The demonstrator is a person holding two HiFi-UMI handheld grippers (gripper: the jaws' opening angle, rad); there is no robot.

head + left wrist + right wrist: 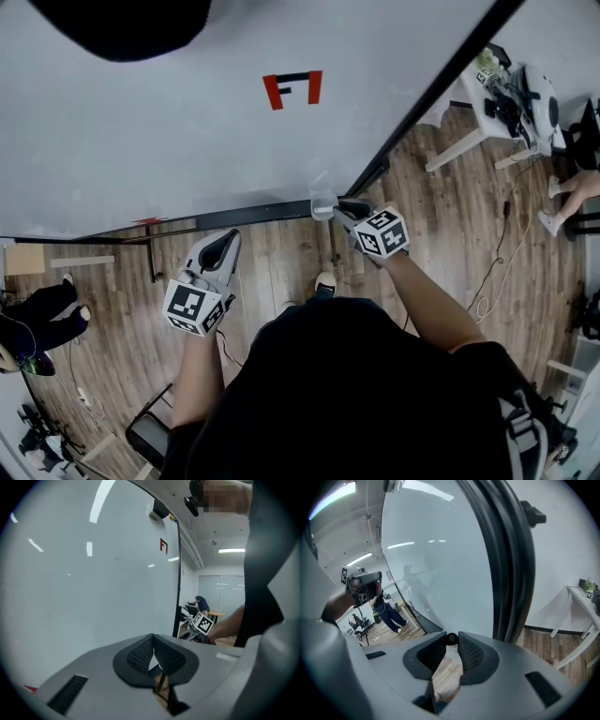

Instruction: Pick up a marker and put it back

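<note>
My right gripper is at the right end of the whiteboard's black tray, beside a small clear holder. In the right gripper view a small black round end of a marker sits pinched between the two fingertips, and the rest of the marker is hidden. My left gripper hangs below the tray, further left, with its pads touching and nothing between them. A red mark is drawn on the whiteboard.
The whiteboard's black side frame runs just right of my right gripper. A white table with gear stands at the far right. Cables lie on the wood floor. A seated person is at the left.
</note>
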